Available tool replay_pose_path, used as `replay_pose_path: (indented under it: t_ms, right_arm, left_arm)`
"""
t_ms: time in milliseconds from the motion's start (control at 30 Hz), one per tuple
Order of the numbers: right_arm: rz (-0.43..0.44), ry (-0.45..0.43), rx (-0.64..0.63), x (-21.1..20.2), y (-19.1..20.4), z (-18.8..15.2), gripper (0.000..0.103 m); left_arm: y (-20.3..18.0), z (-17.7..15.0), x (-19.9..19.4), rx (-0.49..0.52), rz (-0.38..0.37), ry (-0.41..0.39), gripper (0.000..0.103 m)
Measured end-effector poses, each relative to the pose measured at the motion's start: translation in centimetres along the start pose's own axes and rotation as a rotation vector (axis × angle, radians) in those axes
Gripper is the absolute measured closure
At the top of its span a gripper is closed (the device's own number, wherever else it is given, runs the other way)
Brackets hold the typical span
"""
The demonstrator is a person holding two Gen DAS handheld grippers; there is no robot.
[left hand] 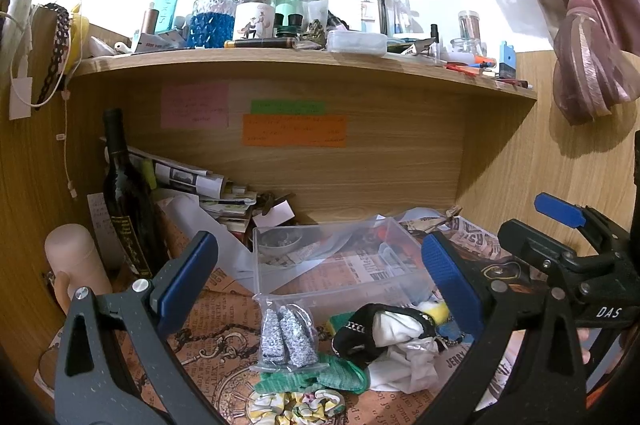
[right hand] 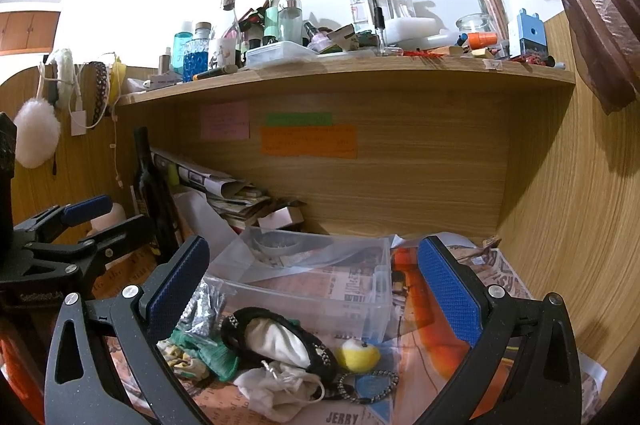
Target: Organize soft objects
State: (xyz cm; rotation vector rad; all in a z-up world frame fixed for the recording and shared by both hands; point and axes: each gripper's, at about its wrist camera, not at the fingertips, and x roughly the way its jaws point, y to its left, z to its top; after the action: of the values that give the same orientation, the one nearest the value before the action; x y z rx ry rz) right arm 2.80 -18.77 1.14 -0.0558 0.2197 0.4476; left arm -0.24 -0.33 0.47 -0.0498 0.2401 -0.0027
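A pile of soft things lies on the newspaper-covered desk in front of a clear plastic bin (left hand: 280, 277) (right hand: 360, 309). It holds a black-and-white cloth piece (left hand: 380, 329) (right hand: 276, 341), a white crumpled cloth (left hand: 404, 361) (right hand: 280, 389), a green knit cloth (left hand: 340, 377) (right hand: 208, 349), a floral scrunchie (left hand: 296, 405), a bag of grey glittery items (left hand: 286, 337) (right hand: 204, 309) and a yellow ball (right hand: 358, 355). My left gripper (left hand: 320, 285) is open above the pile. My right gripper (right hand: 316, 289) is open above it too and shows in the left wrist view (left hand: 560, 225).
A dark wine bottle (left hand: 124, 193) and stacked papers (left hand: 216, 193) stand at the back left. A wooden shelf (left hand: 280, 65) crowded with bottles hangs overhead. Wooden walls close both sides. A beaded bracelet (right hand: 368, 385) lies near the ball. A beige cylinder (left hand: 72, 257) stands left.
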Motion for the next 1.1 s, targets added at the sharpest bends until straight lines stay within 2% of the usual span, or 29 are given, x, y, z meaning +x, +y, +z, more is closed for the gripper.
replay_pose_path:
  t_ms: [1100]
  right_arm:
    - [0.007, -0.003, 0.021, 0.06, -0.17, 0.07, 0.0]
  left_arm:
    - [0.31, -0.11, 0.23, 0.002, -0.001, 0.0, 0.0]
